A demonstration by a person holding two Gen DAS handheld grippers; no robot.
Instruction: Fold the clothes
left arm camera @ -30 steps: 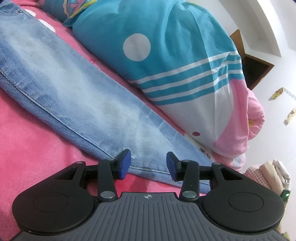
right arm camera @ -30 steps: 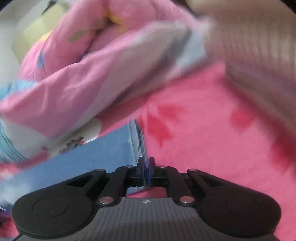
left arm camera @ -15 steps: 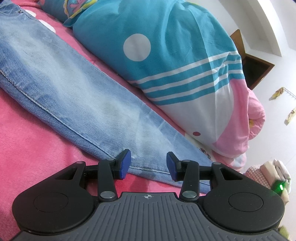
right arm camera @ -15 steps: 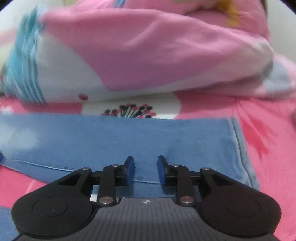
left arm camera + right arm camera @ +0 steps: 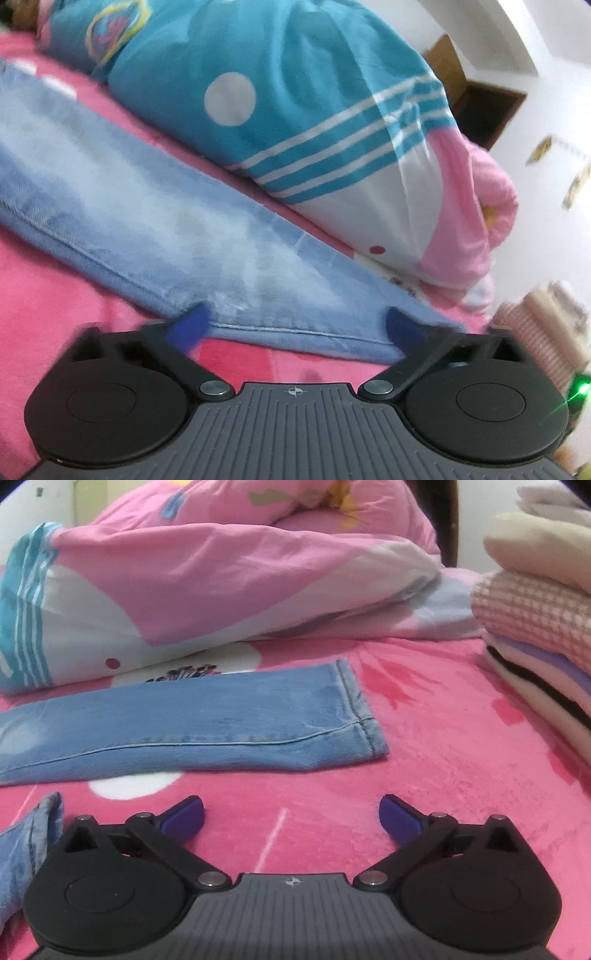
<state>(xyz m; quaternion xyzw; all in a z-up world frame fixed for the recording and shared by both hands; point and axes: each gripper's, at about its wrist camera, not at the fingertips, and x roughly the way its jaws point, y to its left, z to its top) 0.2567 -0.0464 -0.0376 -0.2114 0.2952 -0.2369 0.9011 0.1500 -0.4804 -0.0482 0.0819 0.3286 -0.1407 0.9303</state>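
Observation:
Light blue jeans [image 5: 159, 225] lie stretched across the pink bed cover [image 5: 48, 295], one leg running from upper left to lower right. My left gripper [image 5: 295, 325] is open wide, its blue pads at the leg's near seam with nothing held. In the right wrist view the jeans' leg end [image 5: 229, 720] lies flat with its hem [image 5: 360, 709] pointing right. My right gripper [image 5: 291, 814] hangs open just short of that leg, over bare pink cover. A second bit of denim [image 5: 33, 834] shows at the lower left.
A bunched teal, white and pink quilt [image 5: 295, 122] lies right behind the jeans; the same quilt [image 5: 207, 576] fills the back of the right wrist view. A stack of folded clothes [image 5: 535, 627] sits at the right. A white wall and dark cabinet [image 5: 484, 107] stand beyond.
Both grippers opened wide. The right one, shut a second ago, has backed away from the leg end, which now lies flat on the bed. The left view shifted slightly.

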